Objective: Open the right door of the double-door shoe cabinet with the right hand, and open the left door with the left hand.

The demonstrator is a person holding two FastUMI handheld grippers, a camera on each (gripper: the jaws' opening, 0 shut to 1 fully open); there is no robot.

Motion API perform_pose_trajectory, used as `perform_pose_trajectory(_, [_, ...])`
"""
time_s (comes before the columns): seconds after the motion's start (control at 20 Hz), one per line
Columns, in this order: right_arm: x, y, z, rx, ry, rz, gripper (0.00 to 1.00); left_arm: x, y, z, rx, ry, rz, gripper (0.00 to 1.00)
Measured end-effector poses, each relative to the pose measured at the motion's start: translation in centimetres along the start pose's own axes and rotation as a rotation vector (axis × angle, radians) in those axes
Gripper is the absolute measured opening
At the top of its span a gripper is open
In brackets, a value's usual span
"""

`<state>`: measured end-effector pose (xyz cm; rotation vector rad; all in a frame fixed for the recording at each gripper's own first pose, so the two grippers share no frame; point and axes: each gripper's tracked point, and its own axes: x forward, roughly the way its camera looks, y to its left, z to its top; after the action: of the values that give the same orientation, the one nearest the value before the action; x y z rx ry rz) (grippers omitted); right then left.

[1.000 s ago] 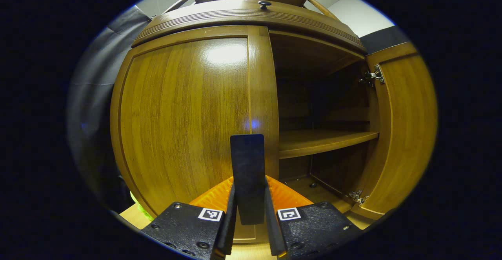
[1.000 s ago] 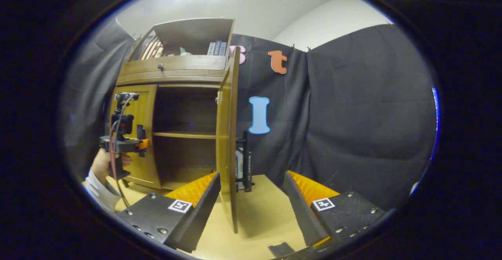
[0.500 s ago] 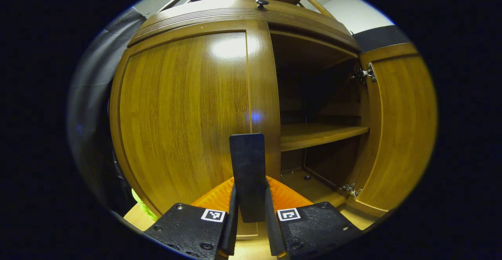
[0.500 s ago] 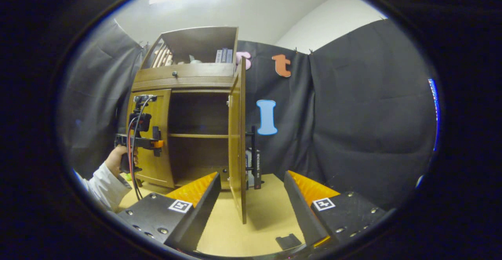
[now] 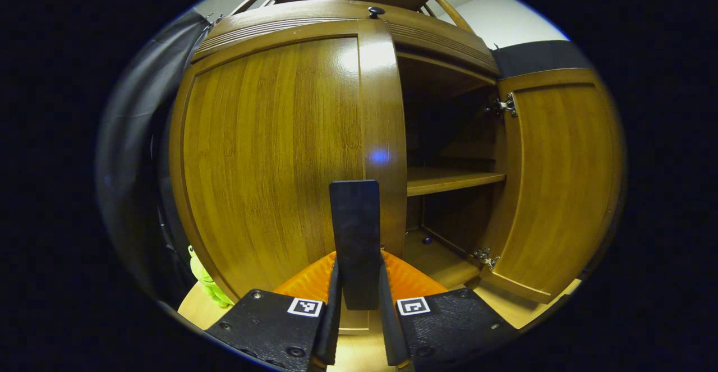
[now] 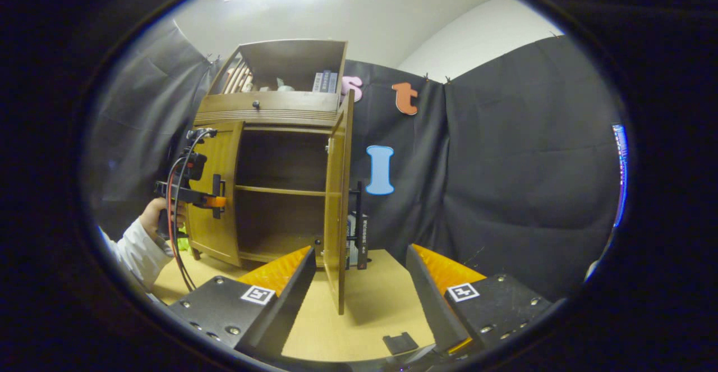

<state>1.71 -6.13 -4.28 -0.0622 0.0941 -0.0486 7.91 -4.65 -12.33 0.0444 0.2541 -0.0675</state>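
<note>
The brown wooden shoe cabinet [image 6: 269, 114] stands ahead. In the left gripper view my left gripper [image 5: 358, 274] is shut on the black upright handle [image 5: 354, 226] of the left door [image 5: 269, 153], which stands slightly ajar, its top edge overlapping the trim above. The right door [image 5: 561, 181] is swung wide open, showing its hinges. In the right gripper view my right gripper [image 6: 360, 254] is open and holds nothing, a short way in front of the right door [image 6: 335, 192], seen edge-on. Farther off, a hand [image 6: 151, 217] holds the left gripper [image 6: 216, 201] at the left door [image 6: 216, 203].
Inside the cabinet runs a bare shelf [image 5: 449, 178]. A drawer with a dark knob [image 5: 374, 10] sits above the doors, with books [image 6: 325, 82] on top. A green toy [image 5: 205, 282] lies beside the cabinet's left foot. A black stand [image 6: 359, 232] hides behind the right door; a small black piece [image 6: 399, 343] lies on the tan floor.
The left door has begun swinging outward with my left gripper shut on its handle. The right gripper stays open, its view shifting slightly; the right door stays wide open.
</note>
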Motion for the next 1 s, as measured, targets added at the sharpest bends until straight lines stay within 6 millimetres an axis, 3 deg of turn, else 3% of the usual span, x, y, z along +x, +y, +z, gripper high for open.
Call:
perform_pose_trajectory(0.35, [0.4,2.9,-0.6,0.020,0.013,0.051,0.96,-4.3,0.5,-0.5,0.021,-0.005,-0.057,0.35])
perform_pose_trajectory(1.0, [0.7,4.9,0.6,0.050,0.000,0.071,0.94,-12.1,3.8,-0.9,0.004,-0.016,-0.063,0.33])
